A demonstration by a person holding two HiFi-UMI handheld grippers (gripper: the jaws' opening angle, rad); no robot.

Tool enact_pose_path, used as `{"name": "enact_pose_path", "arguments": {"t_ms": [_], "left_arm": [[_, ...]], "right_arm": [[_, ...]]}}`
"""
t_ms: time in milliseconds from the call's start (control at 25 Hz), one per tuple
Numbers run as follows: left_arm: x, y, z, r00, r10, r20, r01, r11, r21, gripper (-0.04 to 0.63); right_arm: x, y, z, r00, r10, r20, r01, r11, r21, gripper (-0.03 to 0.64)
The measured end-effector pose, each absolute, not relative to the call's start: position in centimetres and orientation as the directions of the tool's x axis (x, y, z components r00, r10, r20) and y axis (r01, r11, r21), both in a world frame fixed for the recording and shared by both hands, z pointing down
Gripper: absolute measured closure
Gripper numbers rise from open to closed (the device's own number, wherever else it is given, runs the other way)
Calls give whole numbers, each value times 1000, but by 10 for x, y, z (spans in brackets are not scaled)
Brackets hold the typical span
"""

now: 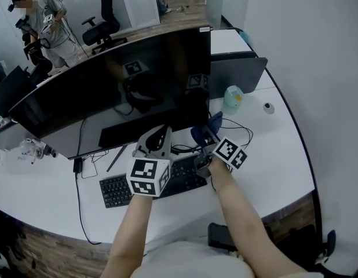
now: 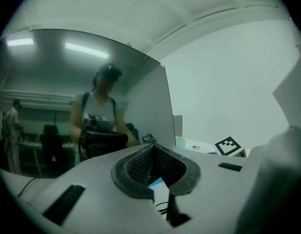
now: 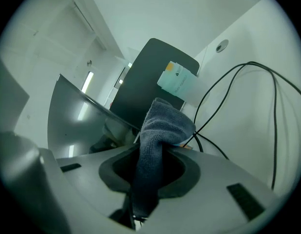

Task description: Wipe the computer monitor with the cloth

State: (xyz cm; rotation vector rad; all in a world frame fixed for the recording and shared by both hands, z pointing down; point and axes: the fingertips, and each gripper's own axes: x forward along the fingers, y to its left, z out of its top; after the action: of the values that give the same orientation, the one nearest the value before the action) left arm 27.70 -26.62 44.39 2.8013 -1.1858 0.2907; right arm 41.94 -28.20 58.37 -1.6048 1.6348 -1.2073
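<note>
Cloth gripped, screen not yet touched.
Your right gripper [image 3: 148, 172] clamps the cloth [image 3: 163, 128], tuft forward for wiping, near the monitor [image 1: 109, 91] bottom right; left gripper [image 2: 155, 175] closed, empty, spare.

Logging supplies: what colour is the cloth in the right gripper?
Dark blue-grey cloth, clearest in right gripper view.
</note>
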Motion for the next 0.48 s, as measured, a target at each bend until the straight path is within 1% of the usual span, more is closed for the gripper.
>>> {"name": "enact_pose_path", "arguments": {"t_ms": [480], "left_arm": [[253, -258, 447, 698, -683, 215, -702, -712, 19, 586]], "right_arm": [[409, -280, 581, -78, -991, 110, -361, -75, -930, 525]]}}
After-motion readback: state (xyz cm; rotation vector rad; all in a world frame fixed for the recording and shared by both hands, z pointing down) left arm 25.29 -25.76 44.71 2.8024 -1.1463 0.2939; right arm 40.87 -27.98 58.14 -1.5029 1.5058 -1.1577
